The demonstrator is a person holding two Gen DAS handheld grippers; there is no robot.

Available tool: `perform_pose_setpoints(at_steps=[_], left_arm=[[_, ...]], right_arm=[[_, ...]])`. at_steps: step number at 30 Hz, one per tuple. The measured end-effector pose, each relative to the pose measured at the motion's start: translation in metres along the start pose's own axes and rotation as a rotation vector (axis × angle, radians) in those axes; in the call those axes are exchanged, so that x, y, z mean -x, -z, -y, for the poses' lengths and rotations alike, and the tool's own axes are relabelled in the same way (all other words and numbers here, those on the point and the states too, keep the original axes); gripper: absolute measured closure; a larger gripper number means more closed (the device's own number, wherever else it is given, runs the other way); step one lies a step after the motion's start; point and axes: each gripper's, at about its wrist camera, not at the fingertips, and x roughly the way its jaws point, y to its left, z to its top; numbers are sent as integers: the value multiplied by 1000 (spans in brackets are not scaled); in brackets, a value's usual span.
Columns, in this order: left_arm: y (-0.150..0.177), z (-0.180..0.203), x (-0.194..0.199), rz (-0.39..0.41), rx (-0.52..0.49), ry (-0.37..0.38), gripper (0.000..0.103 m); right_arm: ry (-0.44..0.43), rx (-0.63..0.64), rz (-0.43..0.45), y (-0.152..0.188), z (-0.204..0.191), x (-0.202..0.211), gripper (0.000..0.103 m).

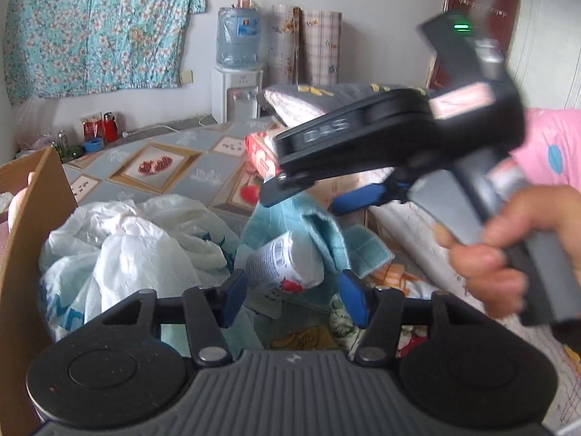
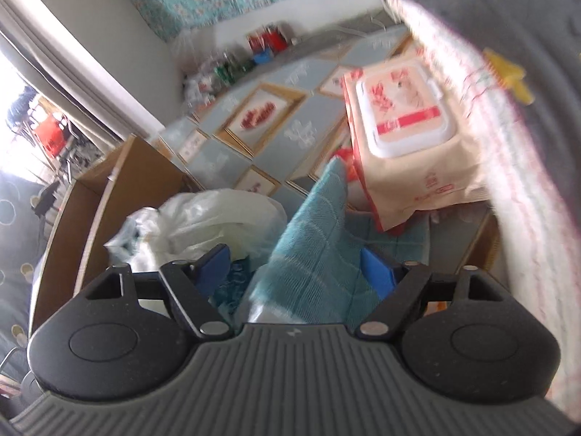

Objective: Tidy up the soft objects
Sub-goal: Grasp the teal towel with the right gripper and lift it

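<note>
In the left wrist view my left gripper (image 1: 294,298) stands open over a heap of soft things, its blue pads flanking a white printed roll pack (image 1: 287,265) without clearly pressing on it. The pack lies on a teal towel (image 1: 308,225). My right gripper (image 1: 319,196), held by a hand (image 1: 490,247), reaches in from the right just above that towel. In the right wrist view the right gripper (image 2: 296,272) is open, and a raised fold of the teal towel (image 2: 319,239) sits between its pads. Whether the pads touch the towel is blurred.
A cardboard box wall (image 1: 21,254) rises at the left, with crumpled white plastic bags (image 1: 138,247) beside it. A pack of wet wipes (image 2: 403,116) rests behind the towel. A grey quilt with yellow marks (image 2: 526,72) looms at the right. A water dispenser (image 1: 238,87) stands by the far wall.
</note>
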Motion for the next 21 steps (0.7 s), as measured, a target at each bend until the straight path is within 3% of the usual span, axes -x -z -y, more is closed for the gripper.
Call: perform_pose_setpoints(at_steps=[2, 5, 15, 21], left_arm=[[2, -2, -3, -13, 3, 3, 51], [6, -4, -2, -24, 9, 14, 52], [22, -15, 23, -28, 49, 84, 52], [35, -19, 48, -24, 57, 134, 52]], right_arm=[[-3, -11, -24, -2, 5, -13, 65], [-12, -32, -8, -1, 10, -15, 88], [-93, -36, 188, 27, 6, 69, 92], [-151, -5, 221, 59, -6, 108, 93]])
